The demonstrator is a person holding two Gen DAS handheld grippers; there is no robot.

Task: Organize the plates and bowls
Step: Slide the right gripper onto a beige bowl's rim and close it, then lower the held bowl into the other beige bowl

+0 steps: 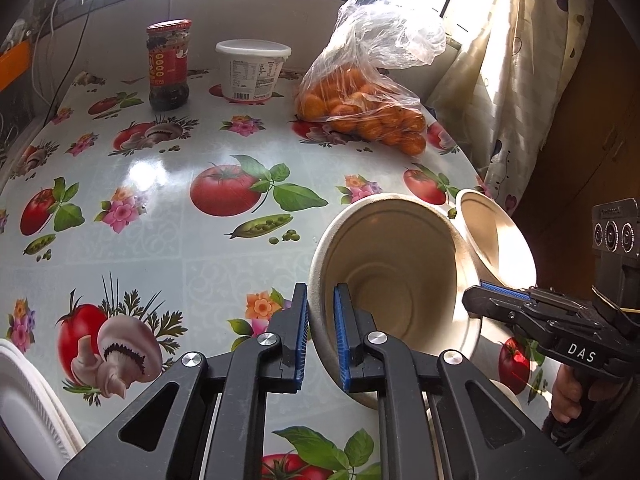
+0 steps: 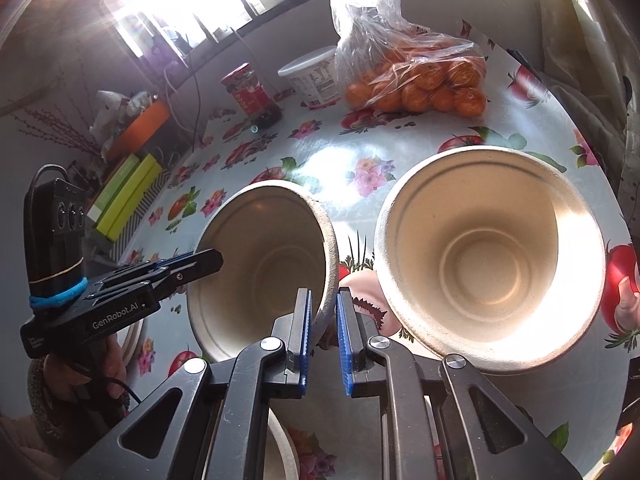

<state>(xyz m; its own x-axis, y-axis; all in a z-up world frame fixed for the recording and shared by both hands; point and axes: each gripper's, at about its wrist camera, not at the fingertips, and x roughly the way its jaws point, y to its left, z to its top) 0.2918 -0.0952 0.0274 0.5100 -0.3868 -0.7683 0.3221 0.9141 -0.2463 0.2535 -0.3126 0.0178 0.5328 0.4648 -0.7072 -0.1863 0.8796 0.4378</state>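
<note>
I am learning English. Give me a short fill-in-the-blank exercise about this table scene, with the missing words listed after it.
1. The right wrist view shows ____ beige bowls: the held bowl and the free bowl.
2. The left gripper and the right gripper both pinch the held bowl's ____.
3. The clear bag holds small ____ fruits.
4. In the left wrist view, the jar stands to the ____ of the white tub.
Missing words: two; rim; orange; left.

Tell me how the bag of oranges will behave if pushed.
The bag of oranges would probably sag and deform, since its thin clear plastic is crumpled. The round fruit inside may shift. Packed full, it likely feels fairly heavy.
</note>
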